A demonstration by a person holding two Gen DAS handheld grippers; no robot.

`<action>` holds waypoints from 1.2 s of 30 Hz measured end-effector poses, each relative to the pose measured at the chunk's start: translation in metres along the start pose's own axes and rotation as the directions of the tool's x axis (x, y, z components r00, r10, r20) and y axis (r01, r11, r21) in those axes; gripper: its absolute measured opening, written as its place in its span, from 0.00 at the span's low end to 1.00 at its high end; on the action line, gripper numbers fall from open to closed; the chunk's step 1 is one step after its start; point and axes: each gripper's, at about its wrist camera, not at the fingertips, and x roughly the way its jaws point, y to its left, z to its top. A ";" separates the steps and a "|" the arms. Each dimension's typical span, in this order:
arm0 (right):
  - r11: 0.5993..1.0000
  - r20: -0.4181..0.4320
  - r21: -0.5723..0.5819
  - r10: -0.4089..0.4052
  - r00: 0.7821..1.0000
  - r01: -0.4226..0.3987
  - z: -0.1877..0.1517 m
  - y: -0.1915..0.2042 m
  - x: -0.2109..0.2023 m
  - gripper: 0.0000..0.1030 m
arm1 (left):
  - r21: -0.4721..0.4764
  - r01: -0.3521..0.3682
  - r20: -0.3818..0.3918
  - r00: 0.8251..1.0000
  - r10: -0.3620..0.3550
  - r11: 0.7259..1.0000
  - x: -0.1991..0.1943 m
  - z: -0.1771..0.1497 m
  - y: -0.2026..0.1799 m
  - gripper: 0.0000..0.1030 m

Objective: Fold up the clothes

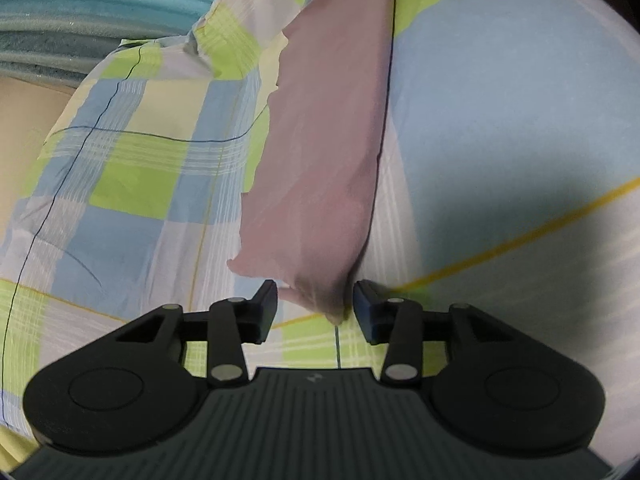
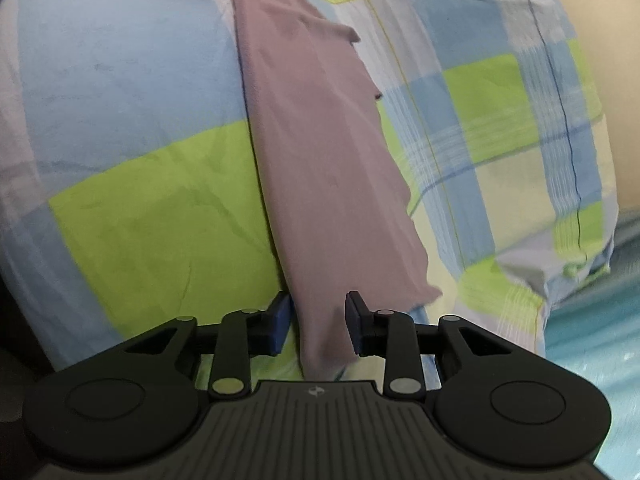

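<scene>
So, quick rundown of both wrist views:

Garment: a pink cloth [image 1: 320, 160], stretched into a long narrow band between the two grippers, lifted over the bed rather than lying flat on it.

Left gripper [image 1: 315, 306]: jaws stand apart, one corner of the pink cloth hangs in the gap close to the right finger. Can't tell whether it's actually pinched or just sitting there.

Right gripper [image 2: 318, 322]: fingers sit on either side of the other end of the cloth [image 2: 320, 168], the fabric fills the gap, looks gripped.

Bedsheet [image 1: 132, 168]: plaid, blue, lime green and white blocks, rumpled at the far corner.

Background: teal striped fabric [image 1: 80, 4] off past the sheet's edge, blurry.
</scene>
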 end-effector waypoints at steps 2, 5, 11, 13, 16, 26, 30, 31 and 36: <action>1.000 -0.010 0.021 0.019 1.000 -0.019 -0.001 -0.005 0.009 0.13 | 0.004 -0.005 -0.006 1.000 0.005 1.000 0.003 0.001 -0.001 0.12; 0.997 -0.018 0.063 0.037 0.999 -0.036 -0.005 -0.012 0.005 0.00 | 0.009 -0.011 -0.014 1.000 0.012 1.000 0.008 0.003 -0.001 0.07; 0.988 0.006 0.124 0.087 0.996 -0.087 -0.007 -0.019 -0.052 0.00 | -0.063 0.035 0.017 0.999 -0.034 0.997 -0.046 -0.012 0.009 0.05; 0.984 0.026 0.116 0.131 0.991 -0.133 -0.009 -0.006 -0.080 0.00 | -0.063 0.053 0.027 0.998 -0.051 0.997 -0.073 -0.023 0.004 0.06; 0.972 0.053 0.109 0.205 0.977 -0.209 -0.007 0.020 -0.114 0.00 | -0.085 0.089 0.008 0.996 -0.088 0.992 -0.109 -0.041 -0.014 0.06; 0.952 0.003 0.138 0.276 0.961 -0.274 -0.006 0.041 -0.139 0.18 | -0.249 0.103 -0.153 0.978 -0.144 0.963 -0.159 -0.093 -0.040 0.10; 0.921 0.012 0.282 0.276 0.961 -0.268 -0.016 0.013 -0.138 0.26 | -0.454 0.043 -0.189 0.971 -0.143 0.890 -0.162 -0.118 -0.002 0.27; 0.908 0.022 0.322 0.275 0.961 -0.267 -0.018 0.006 -0.131 0.29 | -0.502 0.035 -0.184 0.972 -0.147 0.864 -0.160 -0.123 0.009 0.27; 0.817 0.070 0.515 0.263 0.962 -0.261 -0.027 -0.029 -0.095 0.34 | -0.719 0.051 -0.097 0.980 -0.172 0.693 -0.123 -0.132 0.069 0.27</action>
